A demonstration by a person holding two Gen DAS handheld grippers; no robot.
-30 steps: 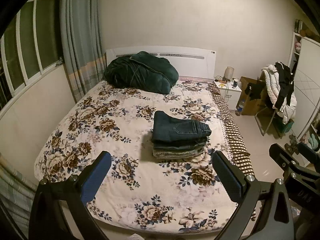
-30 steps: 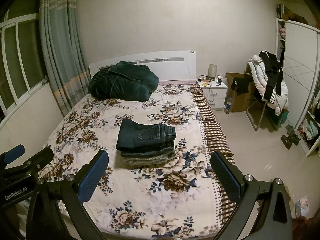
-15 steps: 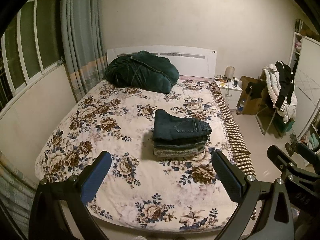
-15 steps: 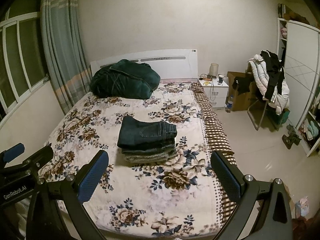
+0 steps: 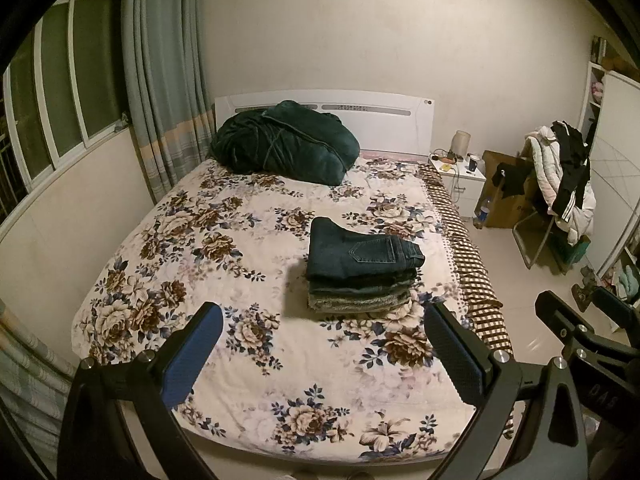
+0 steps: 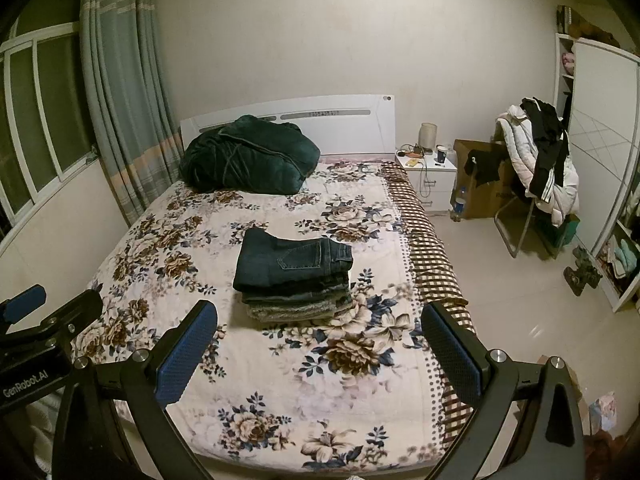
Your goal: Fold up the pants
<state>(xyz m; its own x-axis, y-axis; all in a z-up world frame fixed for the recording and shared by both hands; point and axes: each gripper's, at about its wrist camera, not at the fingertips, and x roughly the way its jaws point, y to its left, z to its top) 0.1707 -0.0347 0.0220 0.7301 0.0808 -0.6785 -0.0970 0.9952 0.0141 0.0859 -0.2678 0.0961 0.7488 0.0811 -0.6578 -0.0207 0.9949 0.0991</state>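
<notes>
Pants (image 5: 362, 258) are lying folded, long axis left-right, far beyond my 2 empty, spread grippers, right gripper (image 6: 320, 344) hovering nearer than left gripper (image 5: 324, 348).

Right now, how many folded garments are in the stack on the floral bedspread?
About 4, one pile right of the bed's centre: dark blue jeans on top, two darker layers, a greyish fuzzy garment at the bottom. Thin layers may be hidden.

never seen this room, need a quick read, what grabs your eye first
A neat stack of folded pants, dark jeans on top, sits right of centre on the floral bedspread. A dark green bundle of bedding is heaped against the white headboard. Both grippers hang open and empty at the foot of the bed.
</notes>
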